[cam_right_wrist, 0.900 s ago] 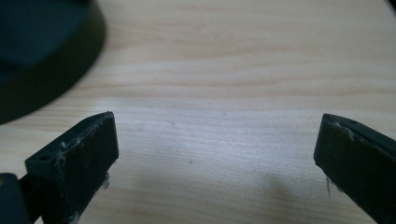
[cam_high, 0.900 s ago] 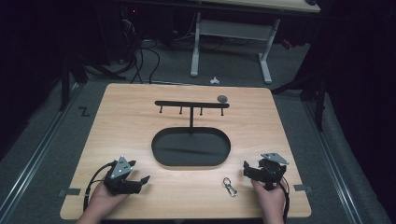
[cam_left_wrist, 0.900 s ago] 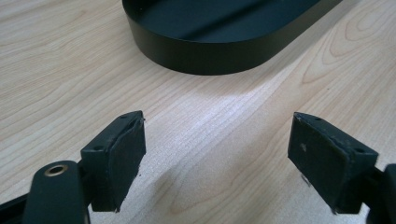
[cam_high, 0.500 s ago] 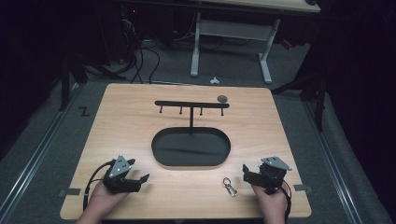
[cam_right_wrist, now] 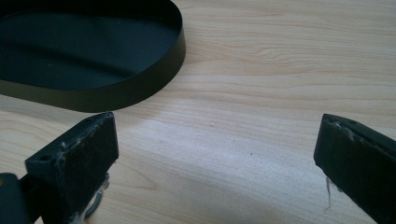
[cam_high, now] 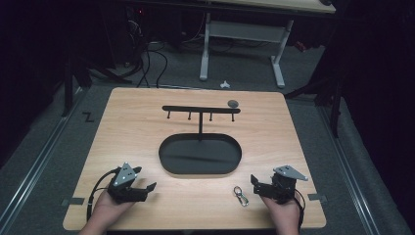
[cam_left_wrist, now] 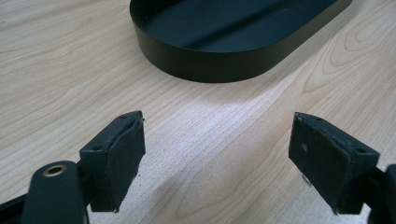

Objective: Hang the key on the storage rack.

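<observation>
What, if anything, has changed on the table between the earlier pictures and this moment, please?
The right gripper has slid slightly nearer the person's edge, beside the metal clip, open and holding nothing. The left gripper has barely shifted and is also open and empty. The clip, the black oval tray and the hook rack lie as before.

Right tool (cam_high: 256, 183) has edged nearer the person

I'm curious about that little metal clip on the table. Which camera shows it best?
The high view: the whole clip lies in front of the black tray, beside the right gripper. The right gripper view catches a sliver behind its jaw.
</observation>
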{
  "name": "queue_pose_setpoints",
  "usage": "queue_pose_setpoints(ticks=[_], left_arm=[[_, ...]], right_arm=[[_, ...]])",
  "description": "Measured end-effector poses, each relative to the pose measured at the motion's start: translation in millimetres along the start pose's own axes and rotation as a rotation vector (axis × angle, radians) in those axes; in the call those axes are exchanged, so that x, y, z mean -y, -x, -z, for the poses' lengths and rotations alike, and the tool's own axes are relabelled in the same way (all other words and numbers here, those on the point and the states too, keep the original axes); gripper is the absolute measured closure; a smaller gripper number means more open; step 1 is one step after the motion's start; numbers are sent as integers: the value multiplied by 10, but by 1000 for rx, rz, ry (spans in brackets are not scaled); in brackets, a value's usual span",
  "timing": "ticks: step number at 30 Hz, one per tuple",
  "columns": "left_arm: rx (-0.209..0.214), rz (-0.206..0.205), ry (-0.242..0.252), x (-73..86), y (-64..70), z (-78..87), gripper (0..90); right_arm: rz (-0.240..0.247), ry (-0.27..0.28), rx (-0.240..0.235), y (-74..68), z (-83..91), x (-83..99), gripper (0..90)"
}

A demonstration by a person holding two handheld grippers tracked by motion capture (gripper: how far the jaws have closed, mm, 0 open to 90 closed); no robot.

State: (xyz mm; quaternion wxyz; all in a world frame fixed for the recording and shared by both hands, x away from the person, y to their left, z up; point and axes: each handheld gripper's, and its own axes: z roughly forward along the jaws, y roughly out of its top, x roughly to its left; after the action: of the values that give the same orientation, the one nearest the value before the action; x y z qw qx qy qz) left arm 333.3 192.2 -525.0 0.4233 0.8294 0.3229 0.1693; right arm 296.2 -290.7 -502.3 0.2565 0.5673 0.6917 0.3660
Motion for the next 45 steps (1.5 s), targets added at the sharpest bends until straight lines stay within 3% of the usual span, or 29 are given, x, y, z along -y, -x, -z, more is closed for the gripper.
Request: queue_pose_setpoints(ticks=[3, 6, 10, 16, 20, 25, 30, 34, 45], left_arm=[[2, 0, -1, 1, 5, -7, 192], [2, -3, -2, -2, 6, -14, 192], [4, -3, -1, -2, 7, -10, 192], [17, -17, 0, -9, 17, -10, 192], [21, -14, 4, -10, 2, 0, 192], [19, -1, 18, -15, -18, 10, 192], [19, -2, 18, -18, -10, 13, 192], [20, -5, 12, -19, -5, 10, 192], [21, -2, 7, -10, -18, 5, 192]], right_arm=[[-6, 2, -31, -9, 25, -1, 56], [-4, 20, -63, -29, 66, -7, 169], [13, 11, -61, -77, 132, -7, 253], [41, -123, -76, -159, 108, 47, 307], [40, -171, -80, -175, 109, 61, 329], [113, -277, -54, -240, 139, 68, 350], [183, -321, -8, -294, 207, 27, 317], [184, -341, -12, -292, 243, -3, 317], [203, -485, 8, -198, 212, -34, 362]])
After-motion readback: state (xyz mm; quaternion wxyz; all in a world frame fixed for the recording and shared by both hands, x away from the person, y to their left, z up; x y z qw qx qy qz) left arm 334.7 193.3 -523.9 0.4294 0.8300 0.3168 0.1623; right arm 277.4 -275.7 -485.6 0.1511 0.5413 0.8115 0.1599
